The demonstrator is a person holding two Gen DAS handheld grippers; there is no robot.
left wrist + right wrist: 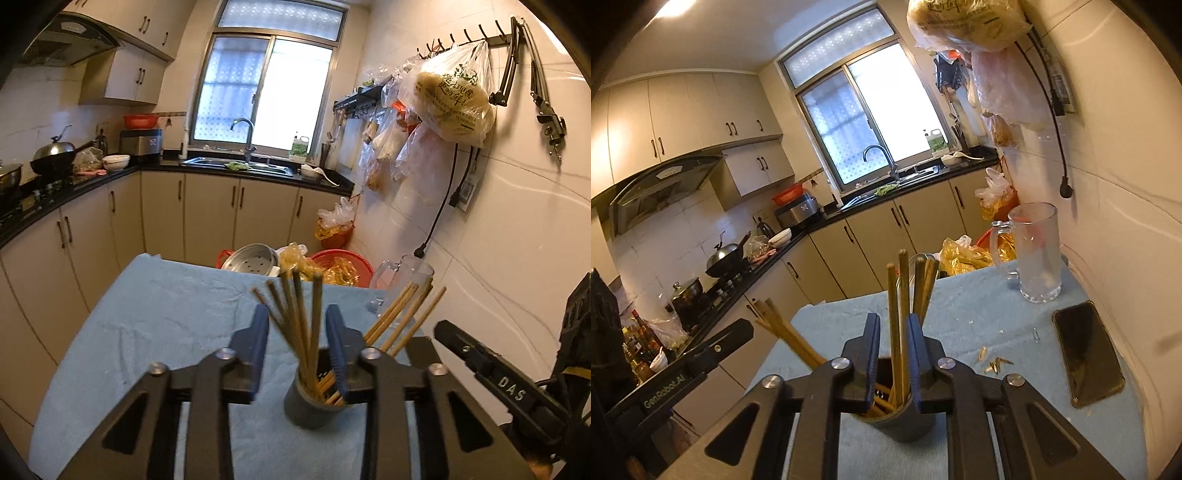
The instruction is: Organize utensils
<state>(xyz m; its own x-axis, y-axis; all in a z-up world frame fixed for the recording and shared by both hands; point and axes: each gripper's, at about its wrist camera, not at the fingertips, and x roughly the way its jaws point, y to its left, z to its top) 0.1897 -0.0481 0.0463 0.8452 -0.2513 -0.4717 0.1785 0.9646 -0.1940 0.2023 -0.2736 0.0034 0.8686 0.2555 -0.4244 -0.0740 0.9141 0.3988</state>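
Chopsticks upright in a dark holder cup on the blue-covered worktop, seen from the left wrist. Left tool spread wide, blue fingers flanking the upright bundle without pressing it. Roughly five sticks upright, about four more leaning right over the rim; exact count uncertain where they overlap. One glass mug at the far right corner.

From the right wrist: right tool narrowed around two upright chopsticks, contact probable but not certain. About three sticks leaning left, two or three more behind the pair. Holder cup directly beneath the tool. One glass mug, one phone and a few small husk-like scraps on the cloth.

Step in hand, judged: gathering splayed sticks into one upright bundle. Best done with a light squeeze near mid-length, cup steadied against tipping, leaning sticks drawn in gradually.
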